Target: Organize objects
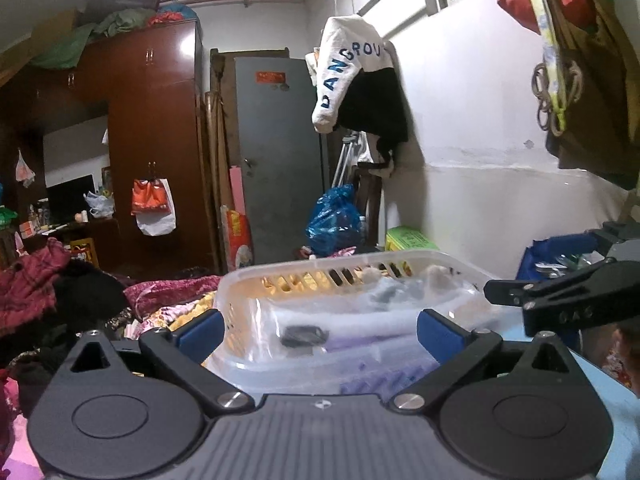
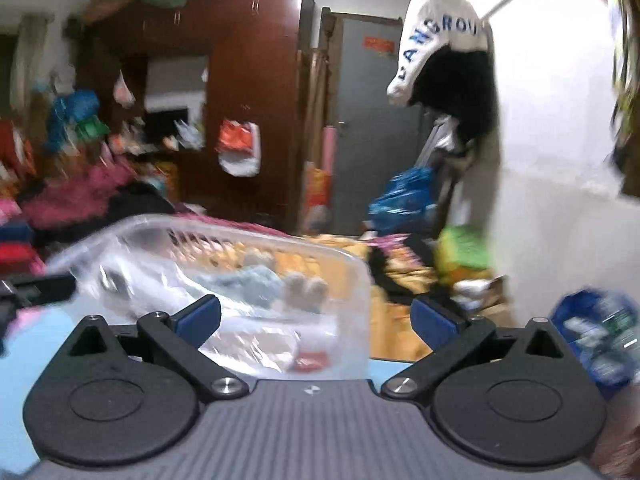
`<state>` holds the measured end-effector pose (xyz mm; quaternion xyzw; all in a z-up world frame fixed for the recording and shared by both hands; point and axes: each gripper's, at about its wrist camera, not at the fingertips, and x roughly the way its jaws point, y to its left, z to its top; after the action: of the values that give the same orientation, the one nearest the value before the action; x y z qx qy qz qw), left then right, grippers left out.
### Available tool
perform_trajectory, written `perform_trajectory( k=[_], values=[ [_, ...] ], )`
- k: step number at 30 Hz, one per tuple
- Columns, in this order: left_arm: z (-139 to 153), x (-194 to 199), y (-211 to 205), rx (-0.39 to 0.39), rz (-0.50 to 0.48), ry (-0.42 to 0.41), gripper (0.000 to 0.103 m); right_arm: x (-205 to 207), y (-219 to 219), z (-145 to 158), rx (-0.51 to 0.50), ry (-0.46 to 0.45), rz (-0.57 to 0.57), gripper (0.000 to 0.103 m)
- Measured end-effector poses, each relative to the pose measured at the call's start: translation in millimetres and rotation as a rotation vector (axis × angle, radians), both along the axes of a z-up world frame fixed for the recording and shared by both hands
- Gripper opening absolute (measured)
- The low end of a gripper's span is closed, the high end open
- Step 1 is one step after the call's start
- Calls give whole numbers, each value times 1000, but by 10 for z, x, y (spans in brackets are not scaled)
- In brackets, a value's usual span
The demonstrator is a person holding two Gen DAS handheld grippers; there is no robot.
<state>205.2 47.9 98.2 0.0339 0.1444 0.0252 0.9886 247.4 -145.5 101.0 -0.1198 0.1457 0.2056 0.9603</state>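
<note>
A translucent white plastic basket (image 1: 448,264) with slotted walls sits upright on a light blue tabletop (image 1: 612,396). Inside lie clear plastic bags (image 1: 360,320), a small black item (image 1: 304,336) wrapped in one of them, pale purple packaging (image 1: 384,380), and fuzzy grey and light blue soft pieces (image 2: 256,280) toward the far wall.

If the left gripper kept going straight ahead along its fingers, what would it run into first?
Most likely the translucent plastic basket: the open left gripper frames its near wall and the plastic-wrapped items inside. The exact gap is unclear.
</note>
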Motion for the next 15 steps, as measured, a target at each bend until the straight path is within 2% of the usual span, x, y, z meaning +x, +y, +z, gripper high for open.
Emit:
perform_trajectory(
  k=[2, 4, 10, 15],
  values=[
    [-2, -99, -43, 10, -4, 3, 103, -151, -11, -24, -21, -36, -8, 103],
    [-3, -213, -91, 18, -3, 1, 103, -280, -79, -32, -5, -32, -10, 103],
    [-17, -612, -106, -18, -17, -31, 103, -491, -410, -39, 145, 81, 86, 103],
    [-78, -990, -7, -62, -4, -83, 103, -682, -678, -57, 266, 108, 90, 103]
  ],
)
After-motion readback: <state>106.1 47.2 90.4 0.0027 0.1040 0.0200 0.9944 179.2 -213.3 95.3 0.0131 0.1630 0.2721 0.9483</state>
